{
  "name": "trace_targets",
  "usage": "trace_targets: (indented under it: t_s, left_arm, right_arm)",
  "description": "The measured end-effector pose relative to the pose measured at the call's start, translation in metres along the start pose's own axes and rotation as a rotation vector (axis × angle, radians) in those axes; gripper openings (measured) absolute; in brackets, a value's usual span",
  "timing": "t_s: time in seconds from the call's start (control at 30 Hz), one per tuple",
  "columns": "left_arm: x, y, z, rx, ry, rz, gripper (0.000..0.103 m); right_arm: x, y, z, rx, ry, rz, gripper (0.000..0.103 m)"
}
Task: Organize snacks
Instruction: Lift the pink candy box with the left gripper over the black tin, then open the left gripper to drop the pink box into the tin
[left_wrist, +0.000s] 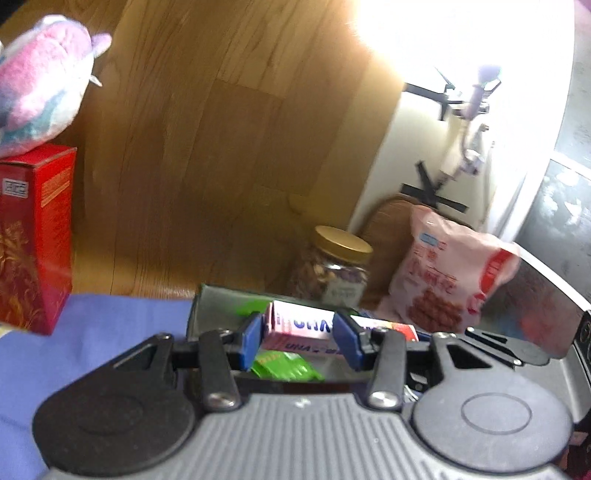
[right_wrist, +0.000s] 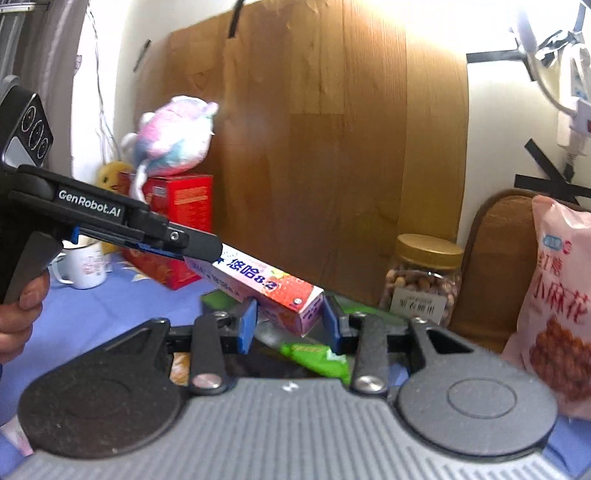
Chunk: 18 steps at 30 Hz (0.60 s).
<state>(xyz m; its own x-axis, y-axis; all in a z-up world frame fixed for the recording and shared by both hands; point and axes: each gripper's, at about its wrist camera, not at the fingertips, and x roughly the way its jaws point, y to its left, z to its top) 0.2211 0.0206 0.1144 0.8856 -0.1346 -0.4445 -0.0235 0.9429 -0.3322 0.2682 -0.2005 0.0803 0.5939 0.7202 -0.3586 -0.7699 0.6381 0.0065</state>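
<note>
My left gripper is shut on a long pink candy box, one end clamped between its blue pads. In the right wrist view the left gripper comes in from the left and holds the same pink box slanting down over a dark tray. My right gripper is open, its blue pads on either side of the box's free end without clamping it. A green snack packet lies in the tray below; it also shows in the left wrist view.
A jar of nuts with a gold lid and a pink snack bag stand at the right by a wooden board. A red box with a plush toy on it and a white mug stand on the blue cloth.
</note>
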Motion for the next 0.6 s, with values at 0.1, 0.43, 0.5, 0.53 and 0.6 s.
trace_targets:
  t_s: [0.1,0.43,0.5,0.53,0.6]
  left_arm:
    - [0.025,0.015,0.002,-0.028,0.024,0.022,0.042]
    - [0.078,0.041,-0.013,-0.053,0.116,0.072,0.054]
    - [0.066,0.039,-0.015,-0.039,0.103,0.063,0.054]
    - [0.056,0.038,-0.017,-0.036,0.093,0.05,0.054]
    - [0.032,0.035,-0.024,-0.023,0.095,0.023,0.054]
  right_arm:
    - [0.025,-0.009,-0.001,0.018,0.045,-0.001,0.041]
    - [0.078,-0.014,-0.008,-0.021,0.149,-0.072,0.047]
    - [0.071,-0.018,-0.003,0.017,0.119,-0.067,0.047]
    - [0.061,-0.019,-0.002,0.042,0.094,-0.05,0.047]
    - [0.035,-0.021,-0.003,0.096,0.063,0.006,0.047]
